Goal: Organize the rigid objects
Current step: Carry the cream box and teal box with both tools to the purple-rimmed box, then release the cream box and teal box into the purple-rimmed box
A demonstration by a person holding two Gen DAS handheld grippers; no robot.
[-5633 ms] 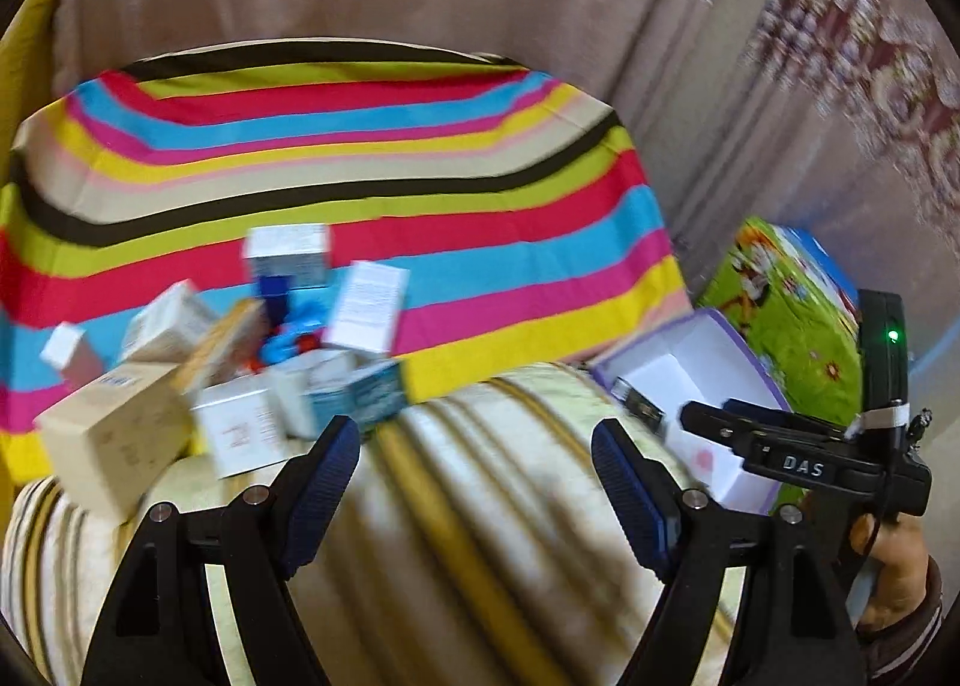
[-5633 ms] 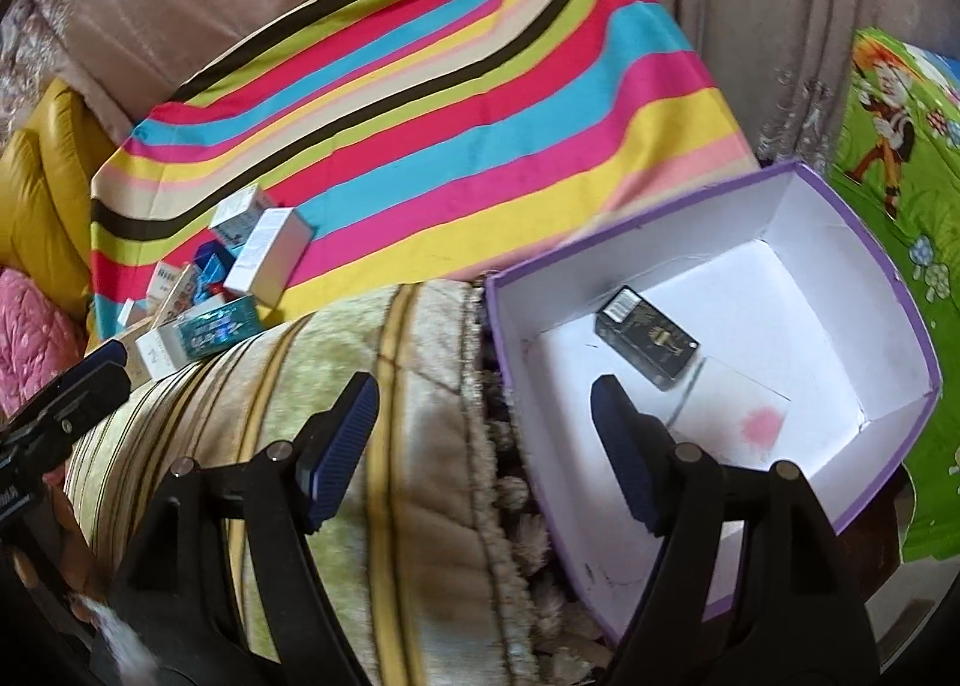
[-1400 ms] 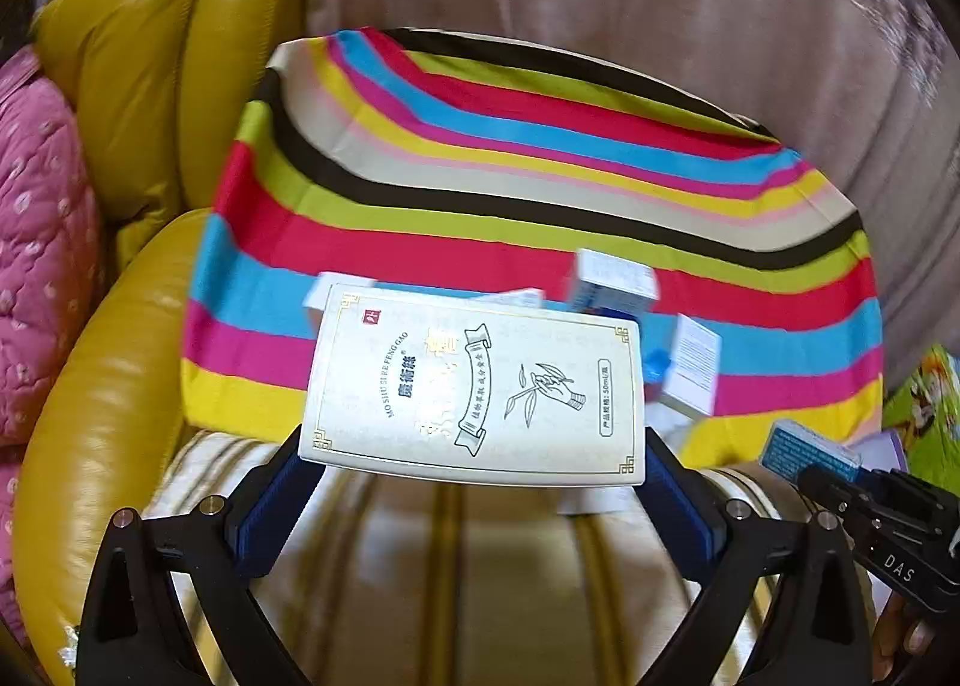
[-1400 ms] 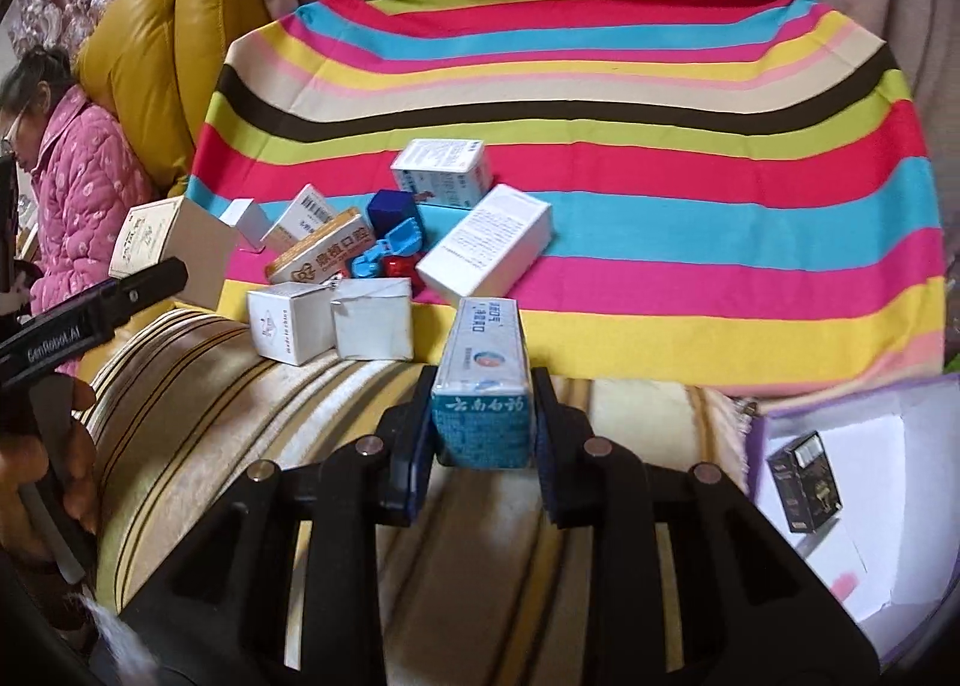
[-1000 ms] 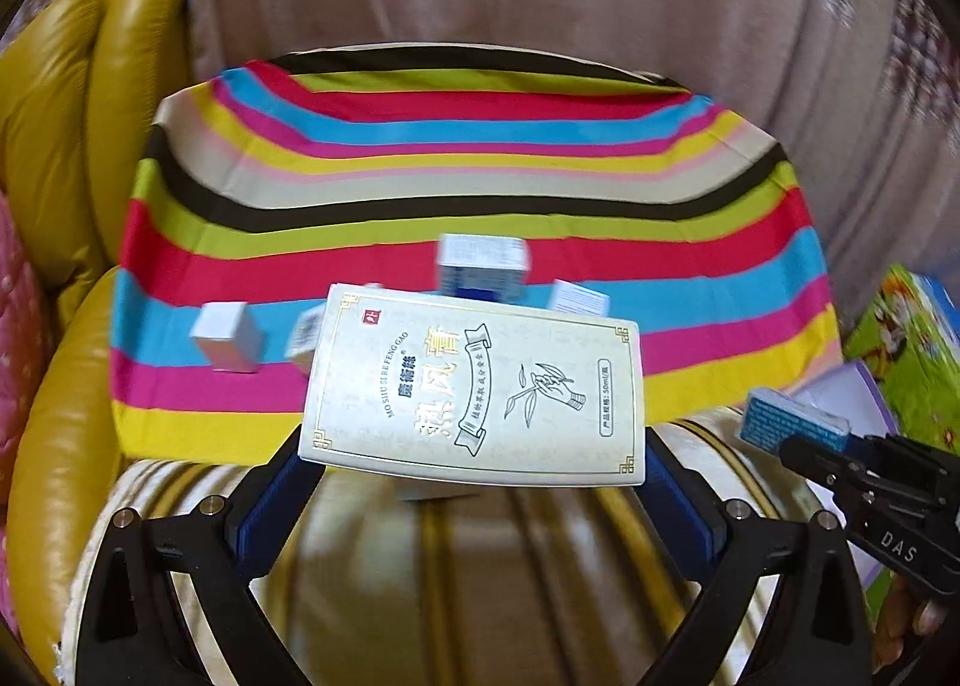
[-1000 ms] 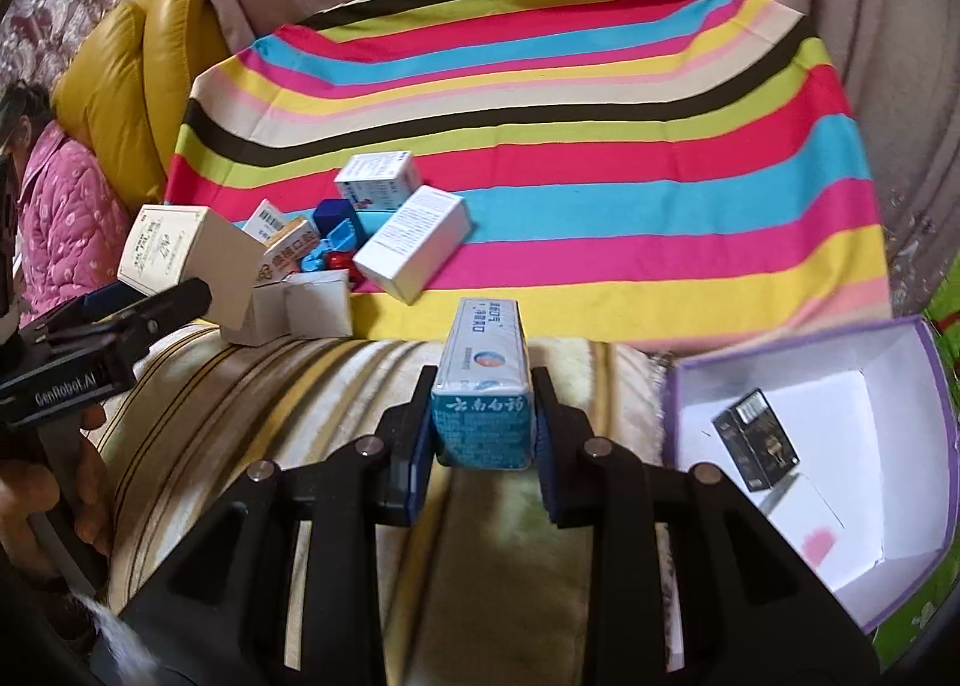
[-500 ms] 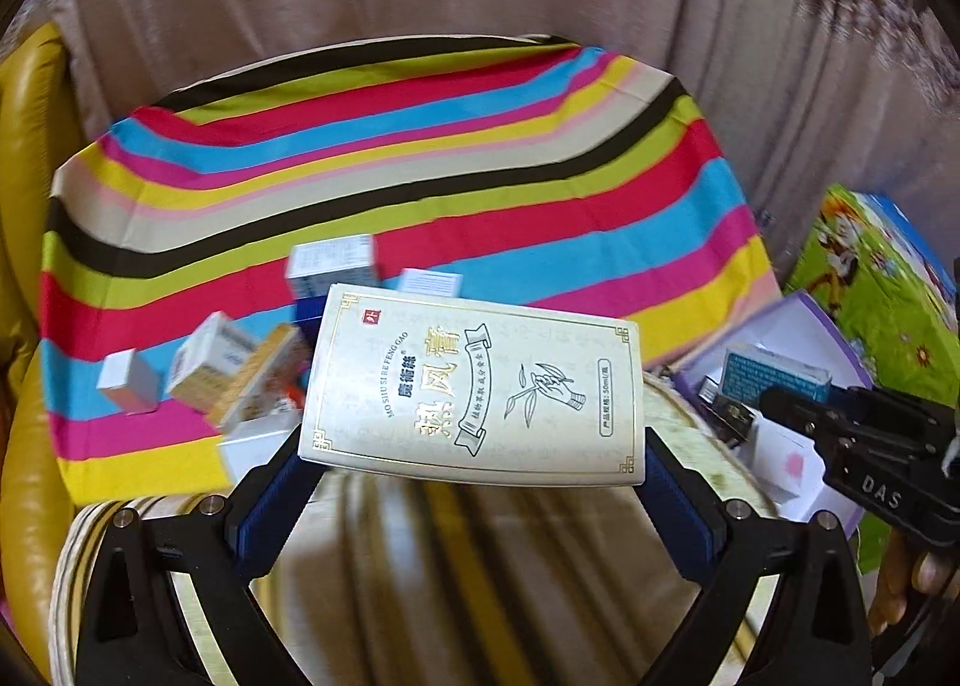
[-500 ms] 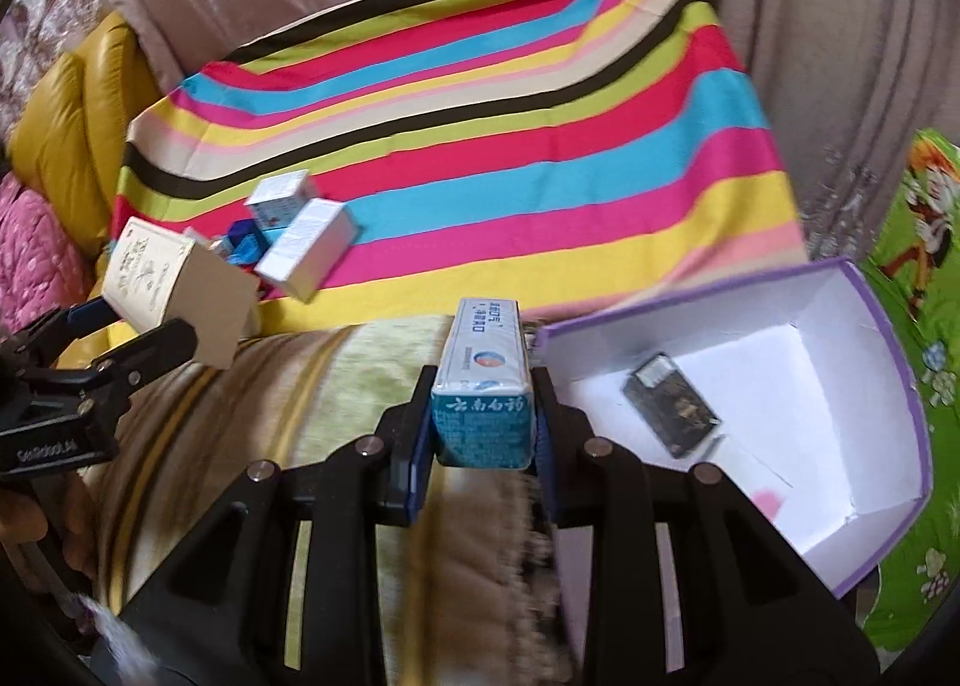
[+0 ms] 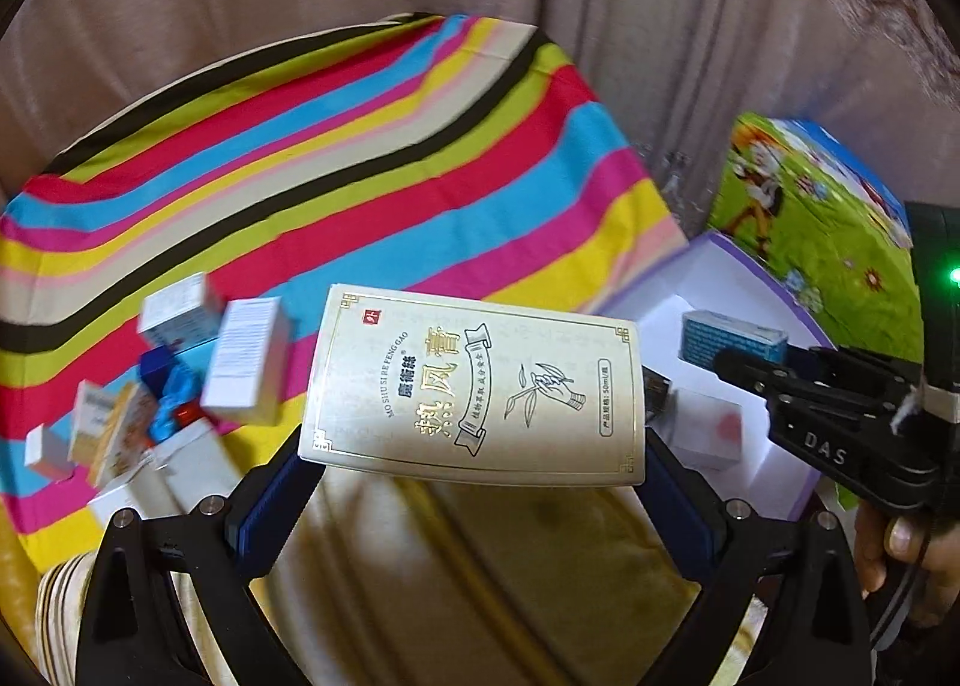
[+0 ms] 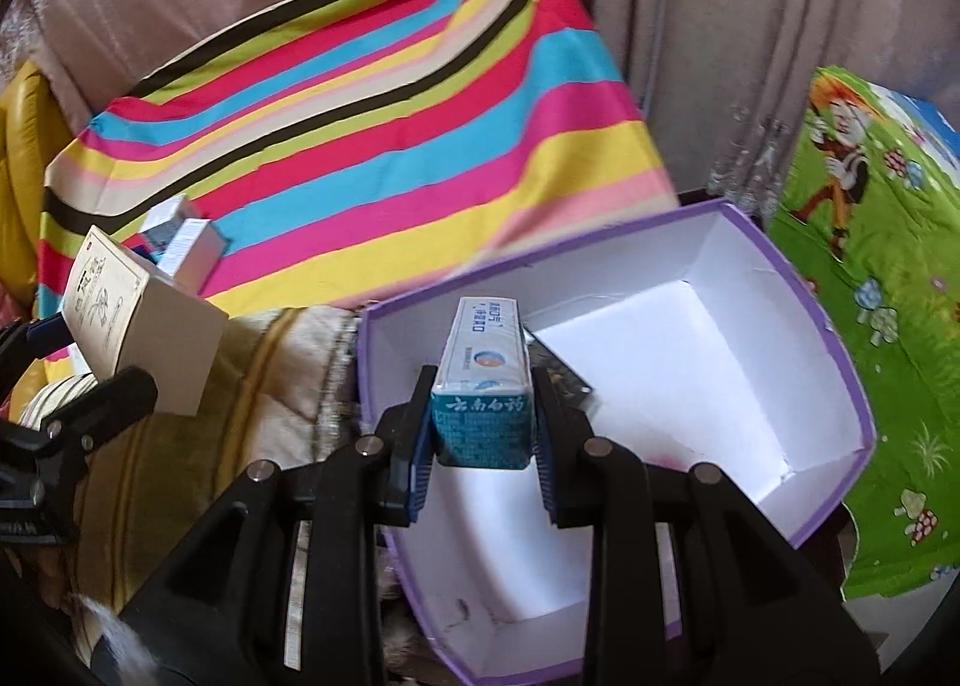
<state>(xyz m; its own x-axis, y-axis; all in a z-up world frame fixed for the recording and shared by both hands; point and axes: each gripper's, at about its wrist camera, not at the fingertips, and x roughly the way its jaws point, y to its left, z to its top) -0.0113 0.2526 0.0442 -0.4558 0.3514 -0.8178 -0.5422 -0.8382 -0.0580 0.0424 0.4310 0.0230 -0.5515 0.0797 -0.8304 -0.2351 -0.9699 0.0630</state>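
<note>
At the left of the right wrist view, the left gripper (image 10: 120, 338) pinches the cream carton (image 10: 129, 314) by its ends over the quilted cushion (image 10: 198, 464); a second ago it hung nearer the loose cartons (image 9: 174, 386), which now sit at the left edge of the left wrist view. At centre, the right gripper (image 10: 483, 437), jaws pressed on the teal carton (image 10: 483, 386), has crossed from cushion to above the purple-rimmed box (image 10: 798, 296), lower right. Judged: both cartons are nearly ready for release; the teal one first.
</note>
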